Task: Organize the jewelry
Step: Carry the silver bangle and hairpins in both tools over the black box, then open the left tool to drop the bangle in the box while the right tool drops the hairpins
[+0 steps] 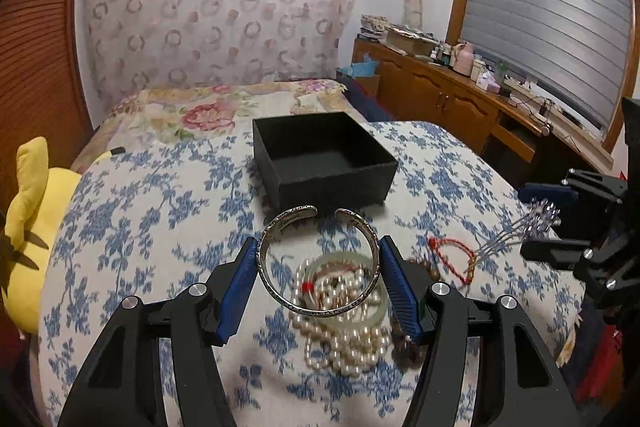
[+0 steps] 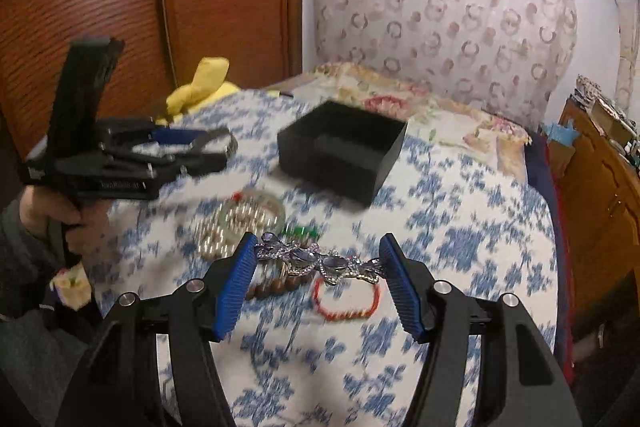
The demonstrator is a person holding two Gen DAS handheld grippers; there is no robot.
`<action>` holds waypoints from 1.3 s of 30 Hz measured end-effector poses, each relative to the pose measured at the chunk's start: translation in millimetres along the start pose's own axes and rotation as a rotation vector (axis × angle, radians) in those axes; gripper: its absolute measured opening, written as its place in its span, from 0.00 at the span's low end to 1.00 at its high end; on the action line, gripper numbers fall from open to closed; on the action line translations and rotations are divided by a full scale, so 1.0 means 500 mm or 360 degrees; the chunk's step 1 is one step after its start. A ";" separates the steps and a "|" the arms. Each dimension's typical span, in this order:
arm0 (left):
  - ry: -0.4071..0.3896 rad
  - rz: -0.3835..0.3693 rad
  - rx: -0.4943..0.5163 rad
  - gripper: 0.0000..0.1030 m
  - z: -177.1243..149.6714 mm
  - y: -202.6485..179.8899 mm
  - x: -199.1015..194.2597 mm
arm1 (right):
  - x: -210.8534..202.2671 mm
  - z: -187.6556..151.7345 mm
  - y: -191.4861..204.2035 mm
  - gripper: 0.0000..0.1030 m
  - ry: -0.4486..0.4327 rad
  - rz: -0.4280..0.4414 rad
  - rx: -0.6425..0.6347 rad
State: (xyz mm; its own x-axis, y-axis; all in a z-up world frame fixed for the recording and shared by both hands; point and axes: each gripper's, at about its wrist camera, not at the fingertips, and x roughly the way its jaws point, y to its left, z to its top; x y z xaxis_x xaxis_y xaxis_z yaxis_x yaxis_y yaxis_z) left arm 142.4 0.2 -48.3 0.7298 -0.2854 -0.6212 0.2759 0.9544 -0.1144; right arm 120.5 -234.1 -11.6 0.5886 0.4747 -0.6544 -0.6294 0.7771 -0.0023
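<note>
My left gripper (image 1: 318,259) is shut on a silver cuff bracelet (image 1: 276,283), held above the bed a little short of the open black box (image 1: 320,159). Under it lie a pearl necklace (image 1: 344,343) and a pale jade bangle (image 1: 376,307). My right gripper (image 2: 318,263) is shut on a jewelled silver hair comb (image 2: 316,263), seen in the left wrist view (image 1: 516,231) at the right. A red bead bracelet (image 2: 344,303) and brown beads (image 2: 272,287) lie below it. The black box (image 2: 340,155) is ahead and empty.
The blue floral bedspread (image 1: 160,235) covers the bed. A yellow plush toy (image 1: 28,227) sits at the left edge. A wooden cabinet (image 1: 452,99) with clutter runs along the right under the window. A wooden wardrobe (image 2: 120,7) stands at the left.
</note>
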 end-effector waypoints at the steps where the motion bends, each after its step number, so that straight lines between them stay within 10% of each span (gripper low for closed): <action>1: -0.0005 -0.0001 -0.0002 0.56 0.007 0.001 0.003 | -0.001 0.012 -0.008 0.63 -0.0023 0.0003 0.0004; 23: 0.0055 0.0031 0.0020 0.56 0.157 0.043 0.198 | 0.166 0.198 -0.146 0.63 -0.0159 0.0128 0.0084; 39: 0.0011 0.0090 -0.0032 0.66 0.151 0.101 0.168 | 0.323 0.223 -0.131 0.63 -0.0056 0.0124 0.0025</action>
State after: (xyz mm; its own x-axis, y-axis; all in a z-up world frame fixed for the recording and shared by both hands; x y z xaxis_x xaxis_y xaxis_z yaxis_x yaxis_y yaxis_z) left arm 264.8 17.5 -47.9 0.7393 -0.2304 -0.6327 0.2218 0.9705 -0.0942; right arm 313.5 -162.4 -32.8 0.5560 0.5479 -0.6251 -0.6660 0.7436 0.0594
